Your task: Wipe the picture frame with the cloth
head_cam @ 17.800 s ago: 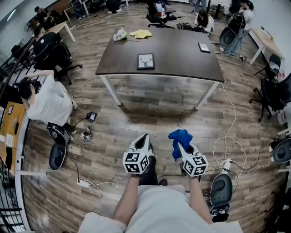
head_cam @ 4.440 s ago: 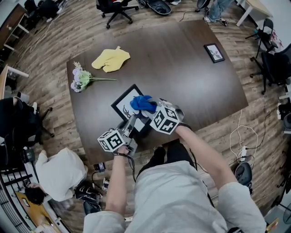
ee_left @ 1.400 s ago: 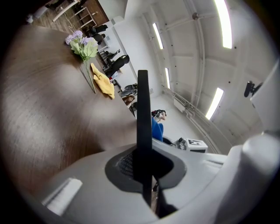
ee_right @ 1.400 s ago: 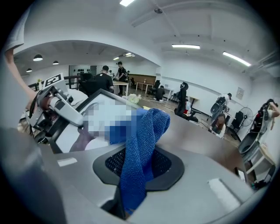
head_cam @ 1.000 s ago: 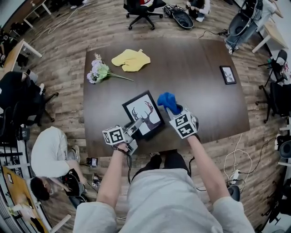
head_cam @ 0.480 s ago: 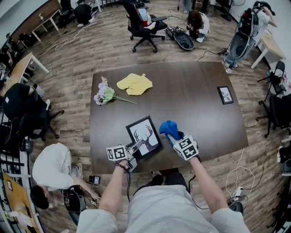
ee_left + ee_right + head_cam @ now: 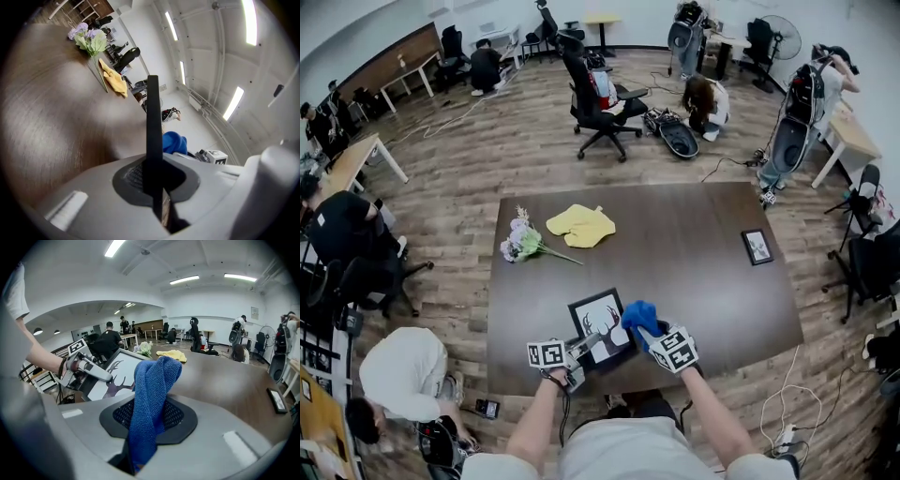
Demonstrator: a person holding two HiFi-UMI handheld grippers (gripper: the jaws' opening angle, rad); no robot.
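While you stand at the near edge of the dark table (image 7: pixel 703 281), both bare forearms reach forward from your body, elbows bent, and the two grippers meet at the picture frame (image 7: pixel 602 325). Your left gripper (image 7: pixel 584 346) points almost level and inward to the right, its marker cube facing up; its jaws are pressed together on the frame's near-left edge, which runs as a thin black bar straight up between them in the left gripper view. Seen from the right gripper view, the frame, with its deer silhouette, stands tilted up off the tabletop. Your right gripper (image 7: pixel 651 330) angles downward and to the left, its jaws clamped on the blue cloth (image 7: pixel 152 399), which rises in a bunched fold above them. From the head view the cloth sits at the frame's right edge; whether it touches the glass cannot be told. Farther back on the table lie a bunch of flowers (image 7: pixel 522 245), a yellow cloth (image 7: pixel 581 225) and a small frame (image 7: pixel 757 247).
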